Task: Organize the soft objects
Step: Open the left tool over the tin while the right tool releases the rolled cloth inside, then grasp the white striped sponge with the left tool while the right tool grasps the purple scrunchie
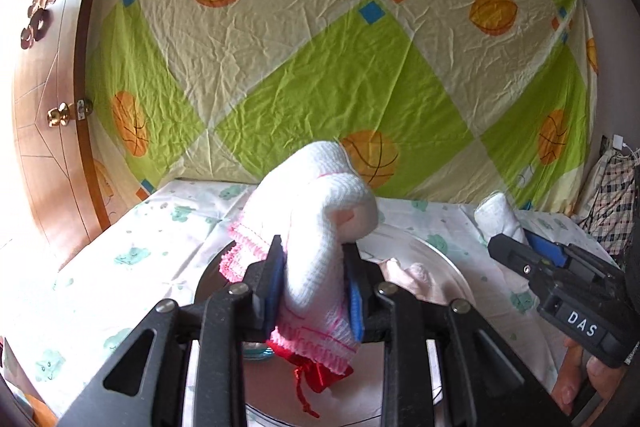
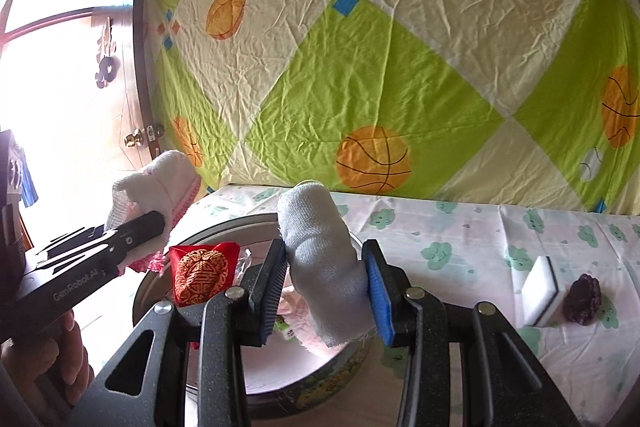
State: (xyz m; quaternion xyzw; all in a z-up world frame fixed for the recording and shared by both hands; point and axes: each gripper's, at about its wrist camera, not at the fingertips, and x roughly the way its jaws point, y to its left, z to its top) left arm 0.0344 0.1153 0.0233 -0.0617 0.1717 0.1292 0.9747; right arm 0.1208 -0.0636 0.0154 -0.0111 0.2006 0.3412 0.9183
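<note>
2 grippers: I see both clamped on cloth, held above the round tin [image 2: 340, 379].
Left gripper [image 1: 314, 289]: clenched around a white knit sock with pink trim [image 1: 316, 211], which hangs over the tin.
Right gripper [image 2: 328, 291]: I have it squeezing a rolled white towel [image 2: 324, 259], upright between the blue pads [image 2: 378, 291].
Tin contents: a red embroidered pouch [image 2: 200, 277] and pale pink fabric [image 1: 412, 277].
Table [image 2: 460, 227]: a white sponge [image 2: 540, 291] lies just beside a dark purple object [image 2: 583, 299], well apart from the tin.
</note>
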